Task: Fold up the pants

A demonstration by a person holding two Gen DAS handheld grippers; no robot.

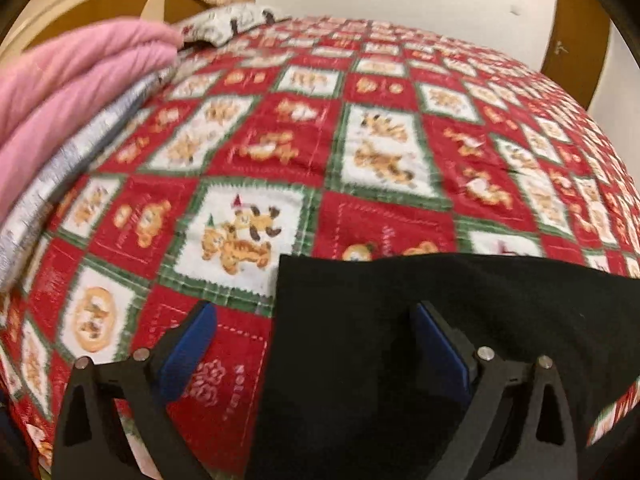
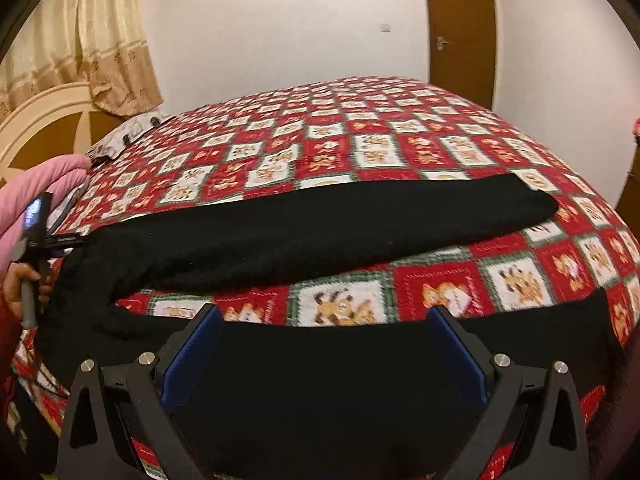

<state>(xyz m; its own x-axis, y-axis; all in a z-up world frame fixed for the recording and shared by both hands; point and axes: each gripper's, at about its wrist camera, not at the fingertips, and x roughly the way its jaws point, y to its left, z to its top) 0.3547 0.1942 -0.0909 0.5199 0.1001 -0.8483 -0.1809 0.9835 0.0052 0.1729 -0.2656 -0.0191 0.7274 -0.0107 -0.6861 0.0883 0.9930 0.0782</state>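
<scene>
Black pants (image 2: 320, 220) lie spread on a bed with a red, white and green patterned quilt (image 2: 360, 148). One leg stretches to the right across the quilt; the other leg (image 2: 340, 380) lies under my right gripper (image 2: 326, 344), which is open with blue pads just above the cloth. In the left wrist view the pants' waist end (image 1: 440, 320) lies at the lower right. My left gripper (image 1: 312, 340) is open, its right finger over the black cloth, its left finger over the quilt. The left gripper also shows in the right wrist view (image 2: 40, 232), at the pants' left end.
A folded pink blanket (image 1: 72, 92) on a grey-white pillow (image 1: 60, 184) sits at the bed's left. A cream headboard (image 2: 44, 120), a curtain (image 2: 100, 32), a white wall and a brown door (image 2: 460, 28) stand behind the bed.
</scene>
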